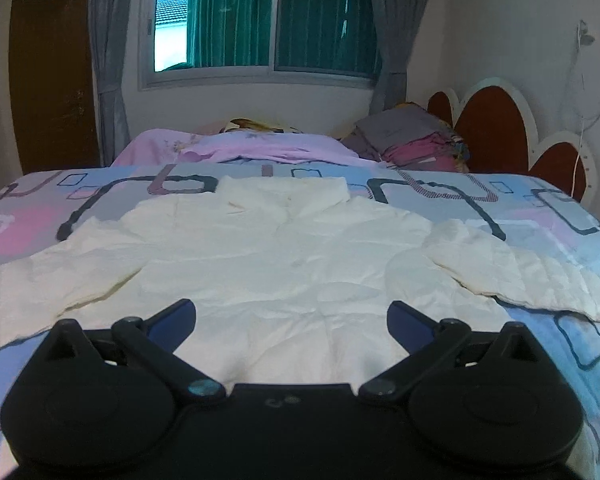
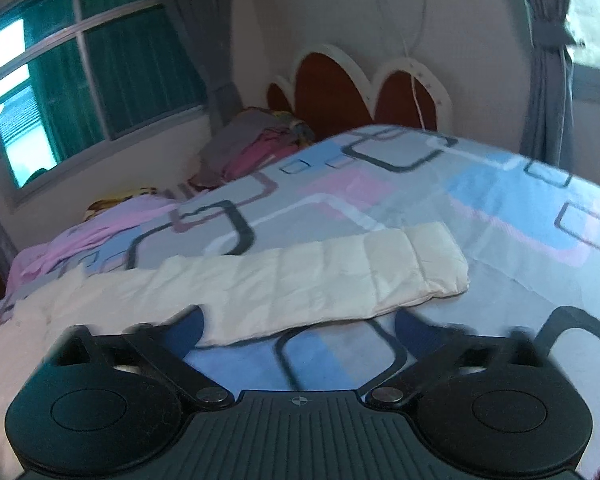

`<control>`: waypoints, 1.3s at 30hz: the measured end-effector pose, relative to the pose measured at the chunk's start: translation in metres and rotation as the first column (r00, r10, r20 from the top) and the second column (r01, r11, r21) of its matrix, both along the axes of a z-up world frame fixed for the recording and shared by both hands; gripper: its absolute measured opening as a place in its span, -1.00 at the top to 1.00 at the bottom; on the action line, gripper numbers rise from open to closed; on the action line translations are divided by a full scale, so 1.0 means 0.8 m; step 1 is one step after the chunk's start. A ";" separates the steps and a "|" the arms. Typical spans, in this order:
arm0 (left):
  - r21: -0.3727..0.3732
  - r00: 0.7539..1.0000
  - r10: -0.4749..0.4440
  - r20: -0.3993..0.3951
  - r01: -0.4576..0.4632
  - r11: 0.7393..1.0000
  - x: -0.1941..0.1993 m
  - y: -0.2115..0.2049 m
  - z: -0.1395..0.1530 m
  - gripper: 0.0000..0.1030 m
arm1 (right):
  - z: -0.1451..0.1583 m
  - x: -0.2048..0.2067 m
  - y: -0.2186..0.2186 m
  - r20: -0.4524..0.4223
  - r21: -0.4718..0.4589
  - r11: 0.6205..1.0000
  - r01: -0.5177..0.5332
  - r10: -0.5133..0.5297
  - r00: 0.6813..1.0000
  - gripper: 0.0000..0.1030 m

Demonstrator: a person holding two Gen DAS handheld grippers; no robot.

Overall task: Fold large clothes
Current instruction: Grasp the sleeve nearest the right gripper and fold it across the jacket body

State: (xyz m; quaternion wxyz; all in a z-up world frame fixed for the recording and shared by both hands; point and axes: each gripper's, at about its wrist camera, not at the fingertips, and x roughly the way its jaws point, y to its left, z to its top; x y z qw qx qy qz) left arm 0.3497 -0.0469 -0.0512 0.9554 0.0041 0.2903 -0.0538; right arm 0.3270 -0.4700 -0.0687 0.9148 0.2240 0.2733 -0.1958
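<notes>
A cream padded jacket [image 1: 268,248] lies spread flat on the patterned bedspread [image 1: 560,216], collar toward the window, both sleeves out to the sides. My left gripper [image 1: 291,314] is open and empty, just above the jacket's lower hem. In the right wrist view the jacket's right sleeve [image 2: 320,276] stretches across the bedspread [image 2: 500,208], its cuff at the right. My right gripper [image 2: 298,322] is open and empty, close to the near edge of that sleeve. The right wrist view is blurred by motion.
A pile of folded grey and pink clothes [image 1: 416,140] sits at the far right by the red and white headboard [image 1: 496,120]. A pink blanket [image 1: 236,148] lies along the far side under the window [image 1: 260,20]. A white cable [image 2: 414,76] hangs on the wall.
</notes>
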 end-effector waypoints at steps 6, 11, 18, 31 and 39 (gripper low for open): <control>0.038 1.000 -0.001 -0.018 0.002 0.999 0.040 -0.049 -0.012 -0.96 | -0.057 0.020 -0.087 -0.010 0.171 0.982 0.087 -0.086 0.996 -0.21; 0.061 0.998 -0.003 -0.065 0.007 0.998 0.065 -0.077 -0.027 -0.96 | -0.102 0.027 -0.142 -0.036 0.325 0.932 0.159 -0.155 0.987 0.11; 0.084 0.995 0.007 -0.101 0.001 0.996 0.088 -0.100 -0.037 -0.96 | -0.124 0.028 -0.178 -0.002 0.414 0.894 0.172 -0.188 0.982 0.11; 0.049 0.989 0.083 -0.126 -0.078 0.996 0.092 -0.055 -0.031 -0.86 | -0.054 0.064 -0.135 0.086 0.176 0.982 0.074 -0.091 0.992 0.93; -0.021 0.982 0.115 -0.150 -0.120 0.993 0.096 0.040 -0.036 -0.52 | 0.031 0.117 0.055 0.180 -0.077 0.948 -0.308 0.318 0.931 0.93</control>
